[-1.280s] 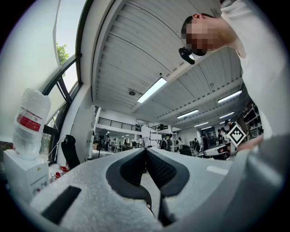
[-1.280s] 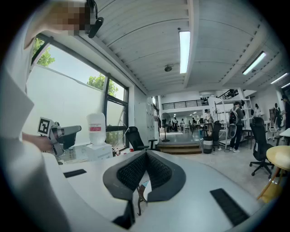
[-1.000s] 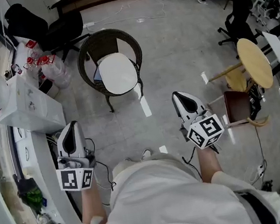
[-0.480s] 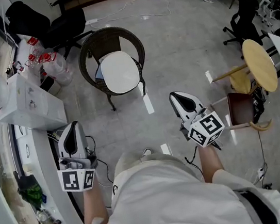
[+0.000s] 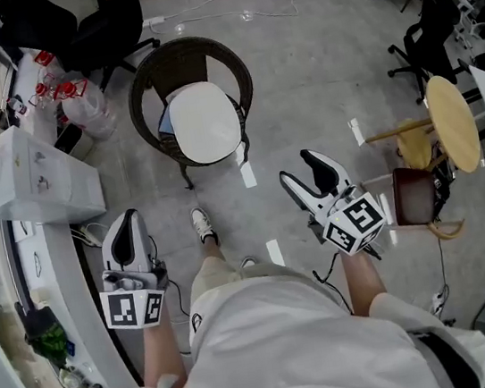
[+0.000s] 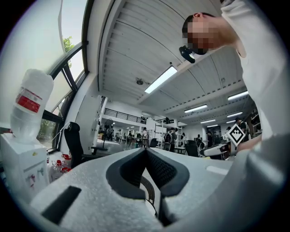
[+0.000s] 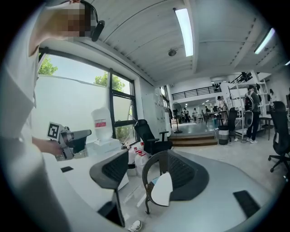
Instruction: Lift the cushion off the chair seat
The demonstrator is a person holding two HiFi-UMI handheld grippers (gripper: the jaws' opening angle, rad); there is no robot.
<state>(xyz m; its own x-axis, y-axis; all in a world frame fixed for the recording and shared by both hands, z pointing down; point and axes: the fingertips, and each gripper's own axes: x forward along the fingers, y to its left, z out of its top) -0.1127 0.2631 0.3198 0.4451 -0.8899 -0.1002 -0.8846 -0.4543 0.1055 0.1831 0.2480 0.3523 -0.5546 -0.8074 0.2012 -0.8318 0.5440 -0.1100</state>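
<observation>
A round white cushion point(image 5: 203, 124) lies on the seat of a dark wicker chair point(image 5: 141, 84) on the floor ahead of me. My left gripper point(image 5: 127, 218) is shut and empty, well short of the chair and to its left. My right gripper point(image 5: 304, 171) is to the chair's right, also short of it; its jaws are opening with nothing between them. In the right gripper view, the chair point(image 7: 146, 174) and cushion point(image 7: 162, 190) show beyond the parted jaws point(image 7: 152, 174). In the left gripper view, the pads point(image 6: 158, 167) meet at the tip.
A white water dispenser point(image 5: 37, 179) and clear bottles point(image 5: 75, 101) stand left of the chair, with a black office chair point(image 5: 100, 29) behind. A round wooden table point(image 5: 453, 121) and a brown chair point(image 5: 414, 194) stand at the right. My shoe point(image 5: 202, 224) is stepping forward.
The right gripper's jaws have parted from shut. I have stepped toward the chair, one foot now showing ahead, and both grippers have come forward with me.
</observation>
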